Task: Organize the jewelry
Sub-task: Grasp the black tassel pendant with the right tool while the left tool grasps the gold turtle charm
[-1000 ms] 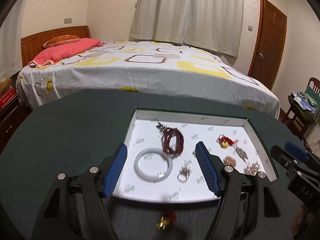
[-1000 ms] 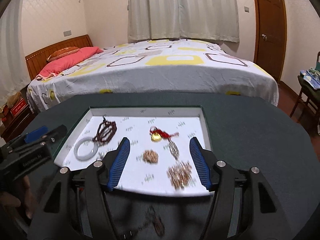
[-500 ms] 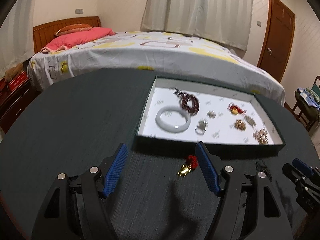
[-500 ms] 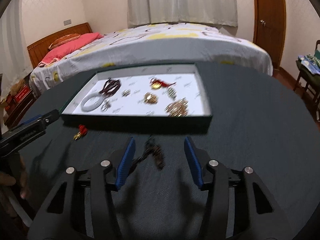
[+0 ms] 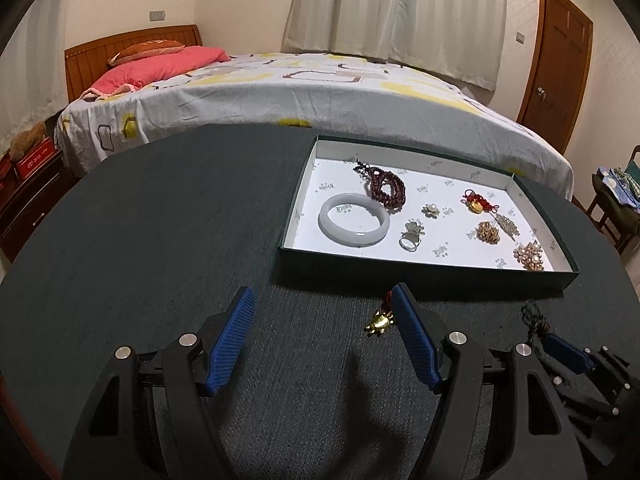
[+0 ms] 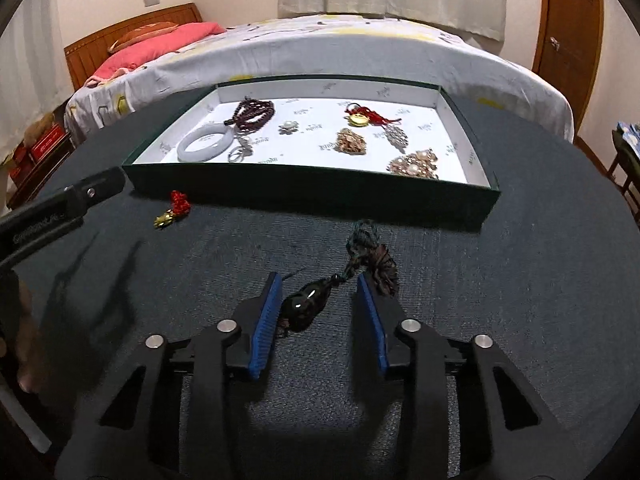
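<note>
Dark pendant (image 6: 306, 304) lies between my right gripper's (image 6: 318, 312) spread fingers, cord running ahead-right; left gripper (image 5: 324, 336) spread, gold charm (image 5: 379, 322) near its right finger.

You're working on a round dark green felt-covered worktop (image 5: 160, 220). Behind it is a bed with a white sheet patterned in yellow and grey squares (image 5: 320, 92), a pink pillow (image 5: 168, 62) and a slatted wooden headboard (image 5: 120, 46). Cream curtains (image 5: 396, 12) hang on the back wall, drawn shut. There's a brown wooden door (image 5: 560, 76) at the right, a dark wooden nightstand (image 5: 28, 196) at the left, and a wooden chair piled with clothes (image 5: 616, 200) at the far right. The walls are pale cream, under warm indoor light.
</note>
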